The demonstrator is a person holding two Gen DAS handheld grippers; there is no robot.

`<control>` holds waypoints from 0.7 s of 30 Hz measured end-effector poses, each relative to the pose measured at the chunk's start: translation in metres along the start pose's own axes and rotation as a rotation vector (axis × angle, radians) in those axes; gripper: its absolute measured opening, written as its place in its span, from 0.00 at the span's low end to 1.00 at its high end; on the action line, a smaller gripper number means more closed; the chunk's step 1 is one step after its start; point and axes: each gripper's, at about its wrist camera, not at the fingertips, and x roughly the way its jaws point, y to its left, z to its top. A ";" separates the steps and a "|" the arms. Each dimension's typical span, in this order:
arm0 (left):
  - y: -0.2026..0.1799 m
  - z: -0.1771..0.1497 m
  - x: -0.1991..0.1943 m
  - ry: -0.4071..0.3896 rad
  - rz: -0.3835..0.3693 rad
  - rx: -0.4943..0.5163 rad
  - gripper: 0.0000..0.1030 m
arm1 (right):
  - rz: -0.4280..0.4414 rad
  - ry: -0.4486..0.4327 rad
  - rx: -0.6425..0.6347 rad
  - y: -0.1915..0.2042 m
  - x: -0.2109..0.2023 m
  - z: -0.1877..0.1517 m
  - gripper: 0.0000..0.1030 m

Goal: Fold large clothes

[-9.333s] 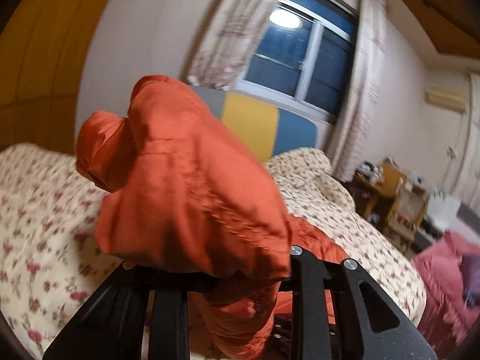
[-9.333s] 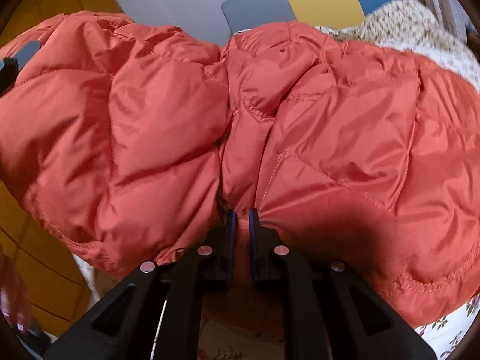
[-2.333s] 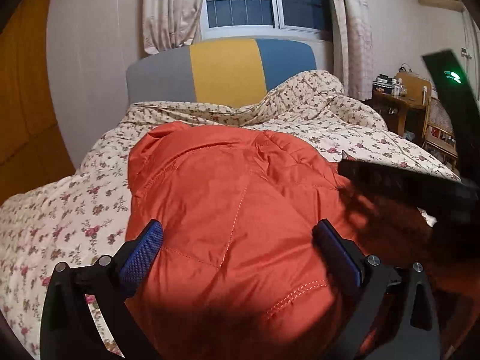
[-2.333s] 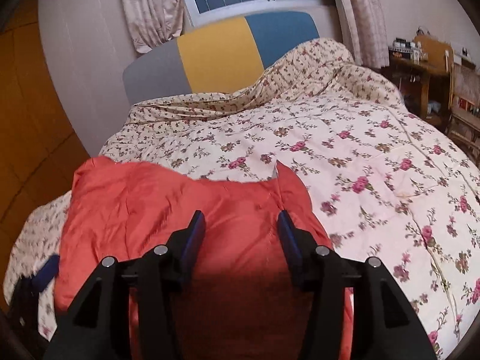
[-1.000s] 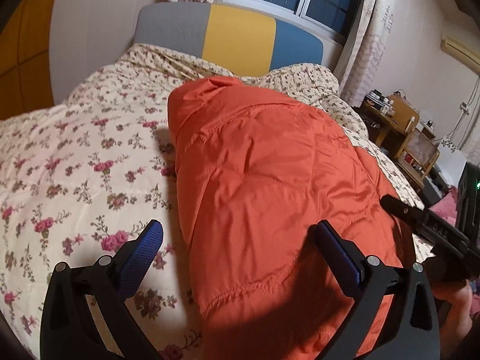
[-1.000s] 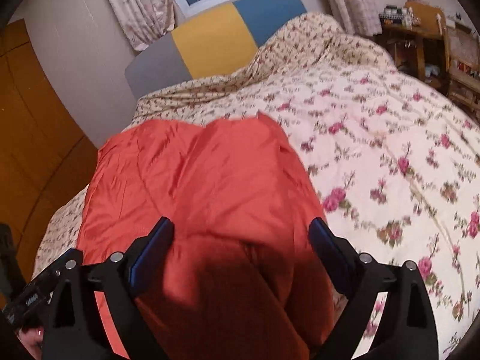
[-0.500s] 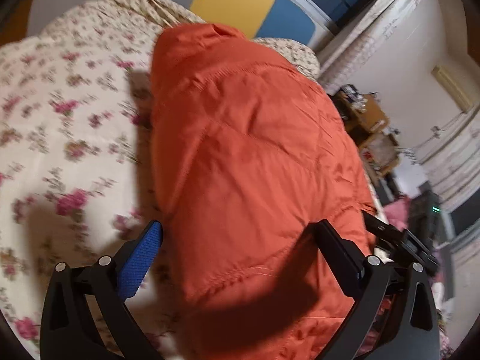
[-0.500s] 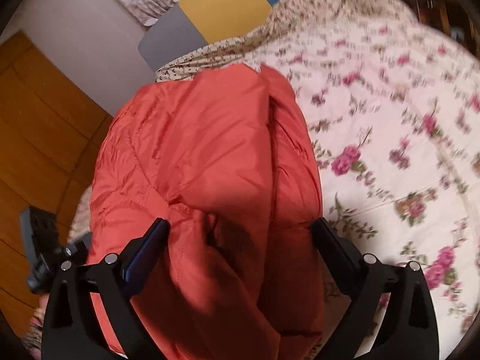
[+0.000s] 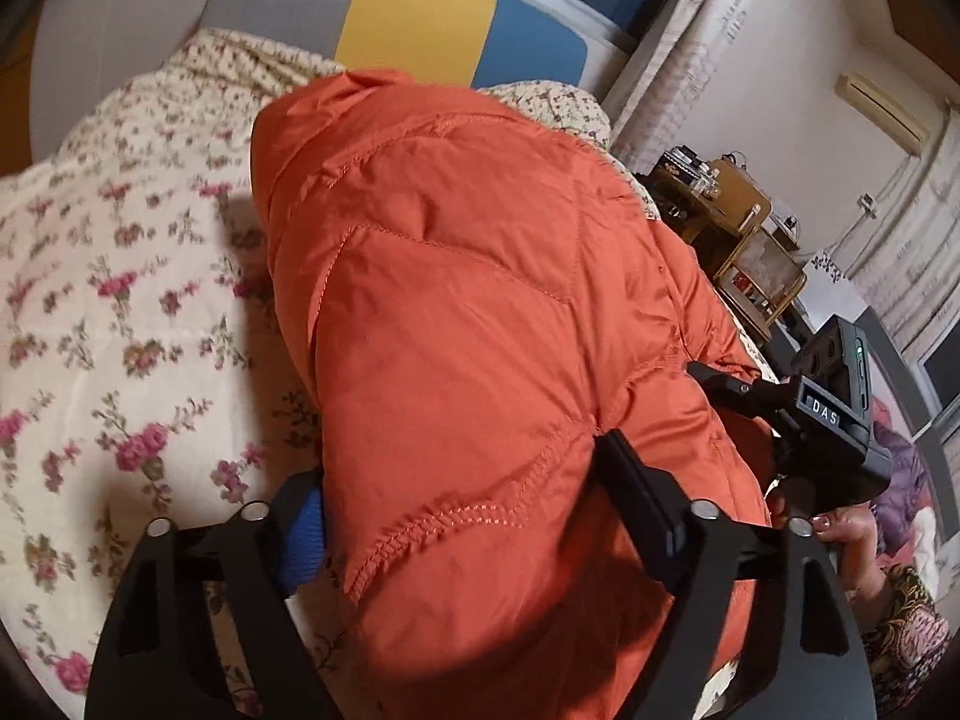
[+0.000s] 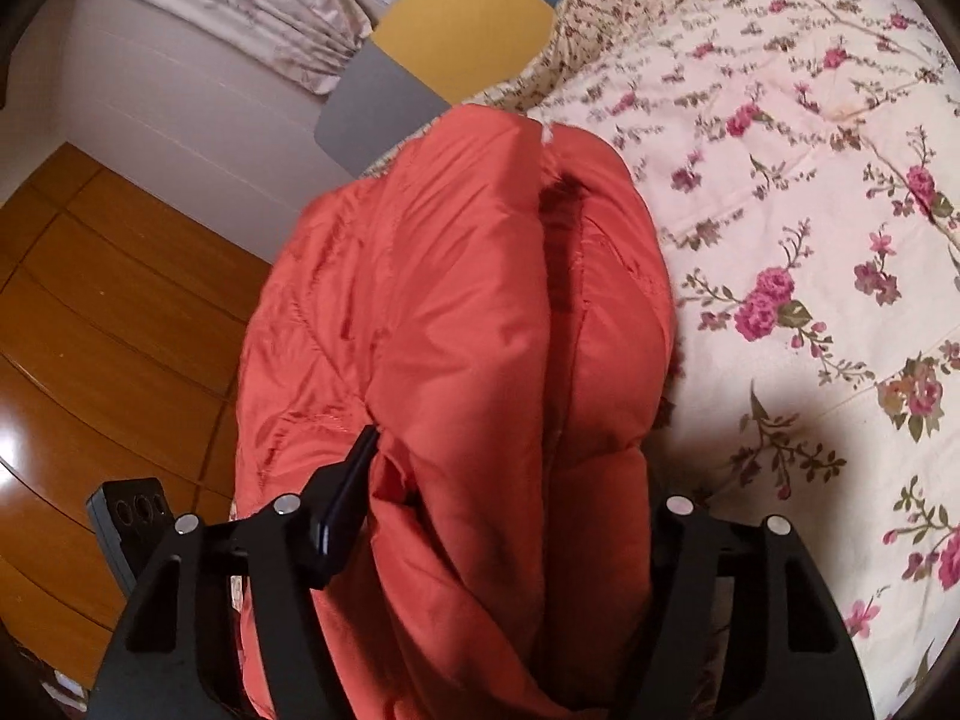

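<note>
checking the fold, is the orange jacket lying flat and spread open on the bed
No, the jacket is bunched into a thick folded bundle on the quilt, sitting between the fingers of the left claw.
</note>
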 end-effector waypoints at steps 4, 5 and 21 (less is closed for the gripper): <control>-0.005 0.005 -0.018 -0.051 0.027 0.053 0.72 | 0.026 -0.027 -0.002 0.015 -0.001 -0.003 0.63; -0.004 0.009 -0.023 -0.064 0.032 0.059 0.71 | 0.039 -0.034 -0.009 0.021 0.000 -0.004 0.62; 0.085 -0.015 -0.116 -0.228 0.169 -0.067 0.69 | 0.153 0.059 -0.196 0.141 0.096 -0.031 0.62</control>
